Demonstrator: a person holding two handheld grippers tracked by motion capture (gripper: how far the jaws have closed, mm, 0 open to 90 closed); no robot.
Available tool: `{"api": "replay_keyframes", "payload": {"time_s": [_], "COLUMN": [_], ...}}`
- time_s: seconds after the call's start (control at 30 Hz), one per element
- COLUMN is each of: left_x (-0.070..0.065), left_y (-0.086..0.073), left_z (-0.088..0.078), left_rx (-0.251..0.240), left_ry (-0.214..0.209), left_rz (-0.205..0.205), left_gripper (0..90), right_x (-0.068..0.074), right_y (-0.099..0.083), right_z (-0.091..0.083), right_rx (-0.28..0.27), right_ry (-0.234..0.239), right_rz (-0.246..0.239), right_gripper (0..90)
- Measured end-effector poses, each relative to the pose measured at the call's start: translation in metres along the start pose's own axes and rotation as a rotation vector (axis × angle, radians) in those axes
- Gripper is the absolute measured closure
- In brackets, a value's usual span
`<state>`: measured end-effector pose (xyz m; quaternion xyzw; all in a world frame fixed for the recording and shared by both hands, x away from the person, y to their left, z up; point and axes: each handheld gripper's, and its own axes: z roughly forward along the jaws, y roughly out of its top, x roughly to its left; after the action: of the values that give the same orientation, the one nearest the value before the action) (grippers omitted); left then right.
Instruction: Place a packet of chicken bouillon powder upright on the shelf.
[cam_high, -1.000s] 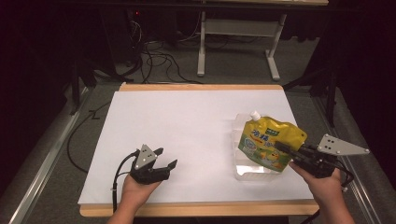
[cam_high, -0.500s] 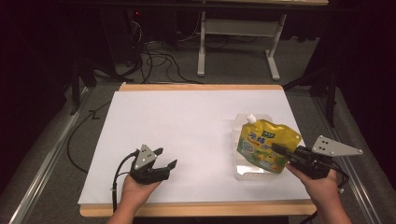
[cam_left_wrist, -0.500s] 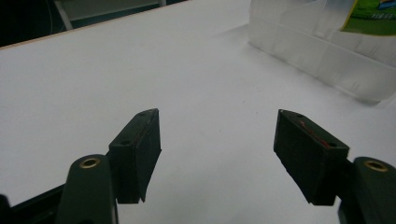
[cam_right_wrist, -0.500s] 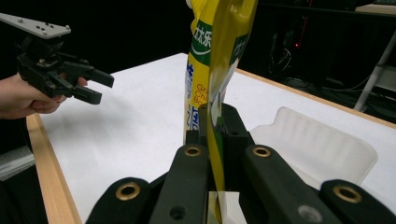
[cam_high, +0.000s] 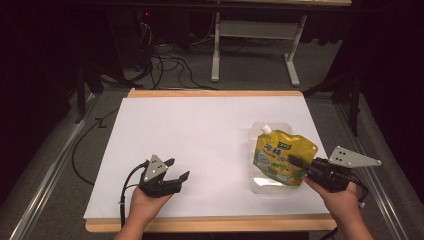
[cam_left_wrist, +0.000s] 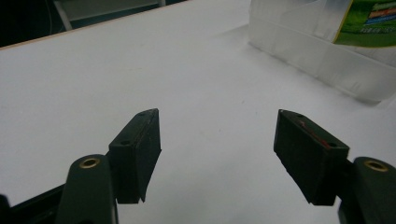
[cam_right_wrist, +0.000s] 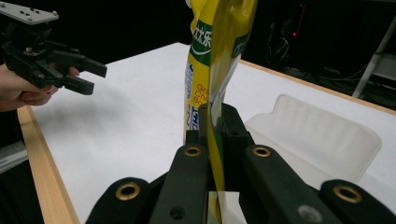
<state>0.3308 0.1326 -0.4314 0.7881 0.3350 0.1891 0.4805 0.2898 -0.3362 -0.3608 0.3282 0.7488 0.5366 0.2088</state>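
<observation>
A yellow spouted pouch (cam_high: 280, 156) is held above a clear plastic tray (cam_high: 260, 184) at the right of the white table. My right gripper (cam_high: 293, 161) is shut on the pouch's near edge. In the right gripper view the pouch (cam_right_wrist: 212, 51) rises edge-on from between the closed jaws of the right gripper (cam_right_wrist: 215, 115), with the tray (cam_right_wrist: 322, 135) lying behind it. My left gripper (cam_high: 178, 168) rests open near the front left of the table, holding nothing. In the left gripper view, the left gripper (cam_left_wrist: 217, 140) has its jaws wide apart over bare table, and the tray (cam_left_wrist: 317, 51) and a corner of the pouch (cam_left_wrist: 369, 23) are at upper right.
The white table top (cam_high: 200, 130) has a wooden rim (cam_high: 215, 93) at the far edge and another at the near edge. Cables and a metal stand (cam_high: 250, 35) lie on the dark floor beyond. The left gripper (cam_right_wrist: 86, 74) shows at the left of the right gripper view.
My right gripper has shifted a little left and toward the near edge, taking the pouch with it. The left gripper has stayed put.
</observation>
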Motion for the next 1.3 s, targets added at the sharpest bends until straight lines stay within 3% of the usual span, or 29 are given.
{"api": "replay_keyframes", "payload": {"time_s": [0.6,0.9,1.3], "left_x": [-0.002,-0.002,-0.003], "left_y": [0.000,-0.001,-0.001], "left_z": [0.001,0.002,0.003], "left_rx": [0.004,0.007,0.010], "left_ry": [-0.007,-0.012,-0.015], "left_rz": [0.003,0.004,0.003], "left_gripper": [32.4,32.4,32.4], "right_x": [-0.010,-0.014,-0.015], "right_y": [-0.025,-0.037,-0.038], "right_z": [0.012,0.009,0.008], "right_rx": [0.020,0.001,0.002], "right_ry": [-0.002,-0.017,-0.035], "right_rz": [0.061,0.096,0.102], "right_gripper": [90.0,90.0,85.9]}}
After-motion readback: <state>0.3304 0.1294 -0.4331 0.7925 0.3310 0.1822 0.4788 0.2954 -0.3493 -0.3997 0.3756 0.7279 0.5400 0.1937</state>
